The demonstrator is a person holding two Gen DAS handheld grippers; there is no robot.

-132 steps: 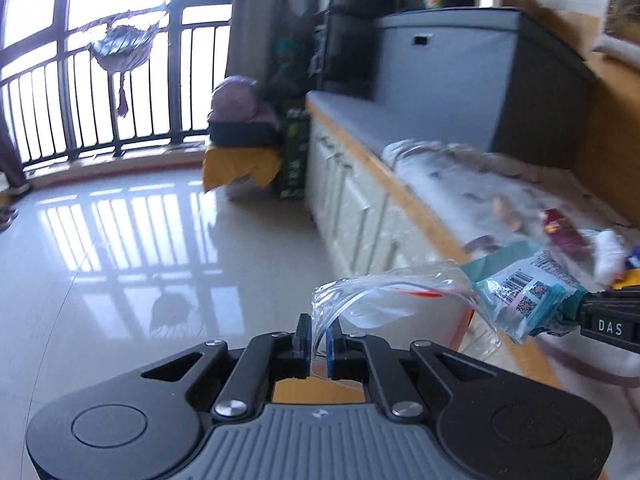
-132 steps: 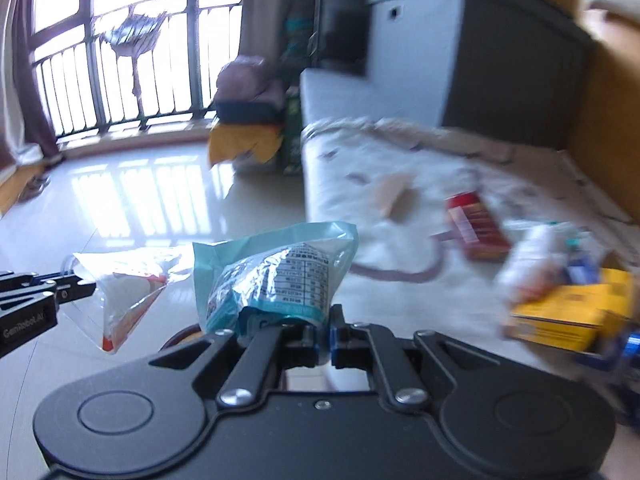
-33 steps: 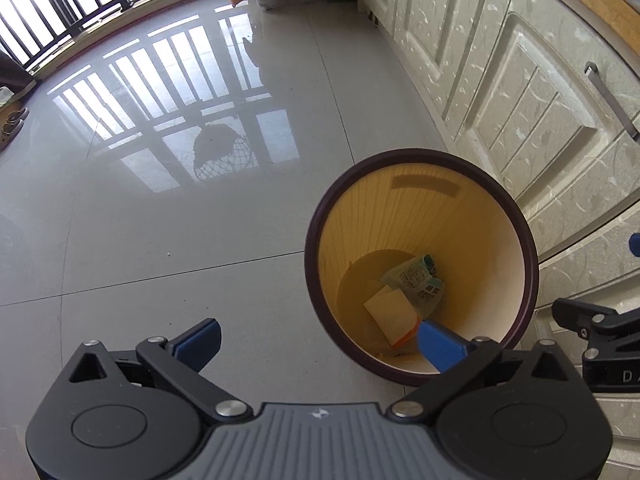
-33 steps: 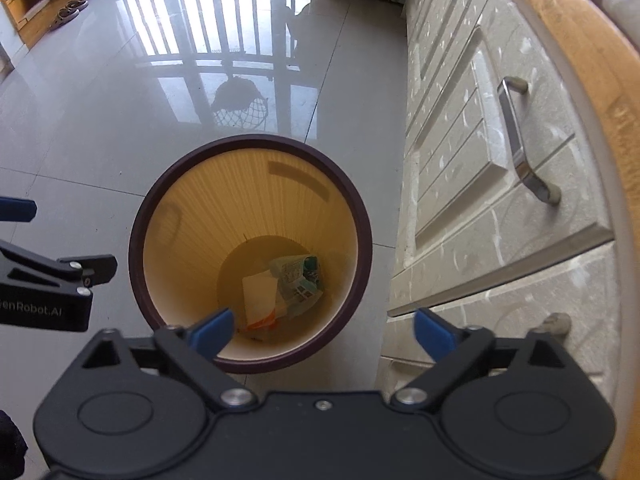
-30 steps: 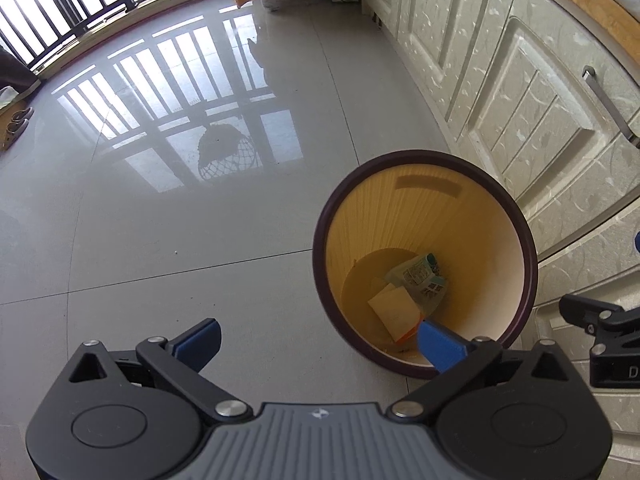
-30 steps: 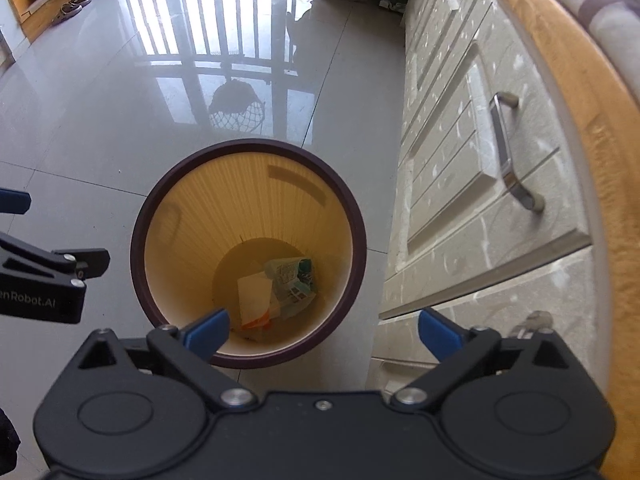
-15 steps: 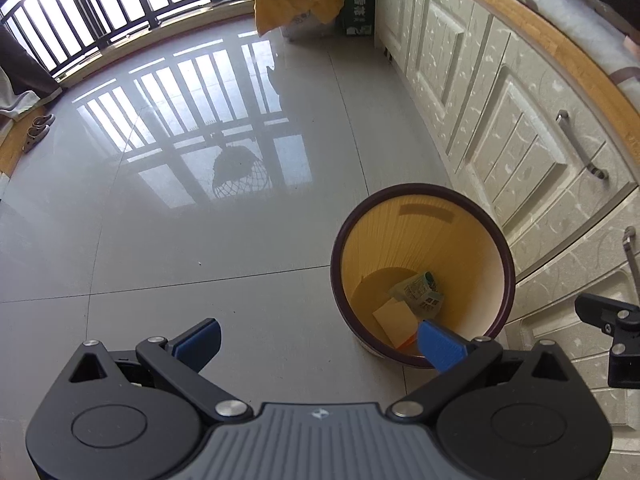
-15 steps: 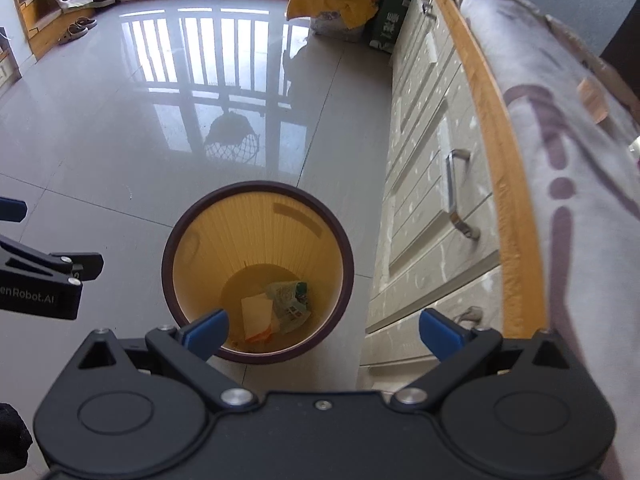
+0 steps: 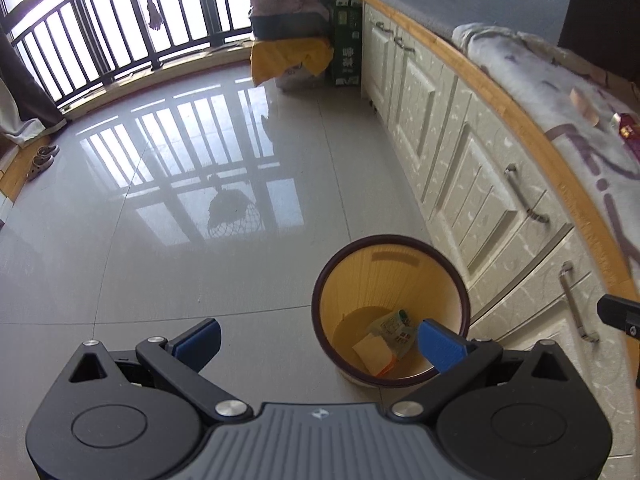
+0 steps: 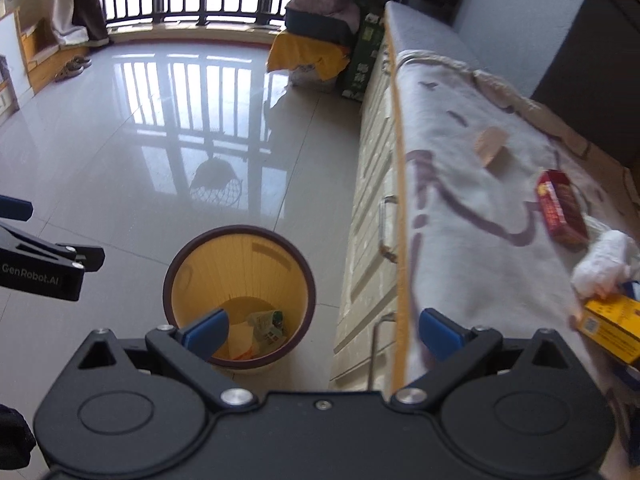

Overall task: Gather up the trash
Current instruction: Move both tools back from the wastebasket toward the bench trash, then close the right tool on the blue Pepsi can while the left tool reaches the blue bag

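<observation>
A round yellow bin with a dark rim [image 9: 390,240] [image 10: 240,230] stands on the floor beside the cabinets; a teal-printed packet [image 9: 394,326] [image 10: 268,326] and a clear bag with an orange strip [image 9: 372,354] lie at its bottom. My left gripper [image 9: 318,342] hangs open and empty above the floor and bin. My right gripper [image 10: 322,330] is open and empty, high between bin and counter. On the cloth-covered counter lie a red packet [image 10: 560,208], a crumpled white tissue [image 10: 602,262], a yellow box [image 10: 612,328] and a tan scrap [image 10: 490,146].
White cabinet doors with metal handles [image 9: 524,196] run along the right under a wooden counter edge [image 10: 400,200]. A yellow-draped stand [image 9: 290,56] and a green carton [image 9: 346,58] sit at the far end by the balcony railing [image 9: 120,40]. Glossy tiled floor [image 9: 160,220] spreads left.
Both grippers have risen and tilted up from just over the bin, so the bin looks smaller and the counter with its litter has come into the right wrist view. The packet and bag held 4.4 s ago now lie in the bin.
</observation>
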